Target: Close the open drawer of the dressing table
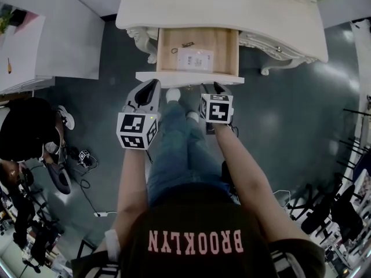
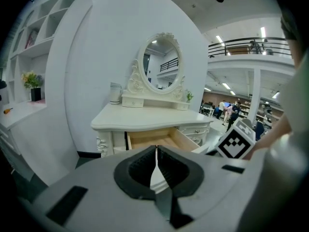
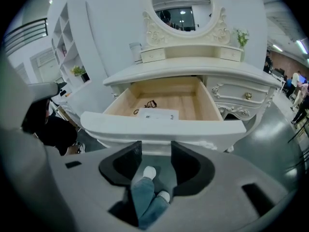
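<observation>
The cream dressing table (image 1: 220, 4) stands ahead with its middle drawer (image 1: 226, 45) pulled out. The drawer's wooden inside holds a white sheet (image 1: 195, 58) and a small dark item (image 1: 186, 44). Its white front panel (image 1: 189, 78) faces me. My left gripper (image 1: 152, 86) hovers just before the panel's left part, shut and empty; in its own view the jaws (image 2: 156, 151) meet in a thin line under the drawer (image 2: 154, 138). My right gripper (image 1: 211, 87) is near the panel's right part, open and empty (image 3: 156, 151), just below the drawer front (image 3: 159, 124).
My legs and white shoes (image 1: 173, 95) stand below the drawer front. A white cabinet (image 1: 64, 33) sits to the left, and the table's carved legs (image 1: 142, 39) flank the drawer. A person in black (image 1: 23, 129) crouches at the far left near floor cables (image 1: 81, 161).
</observation>
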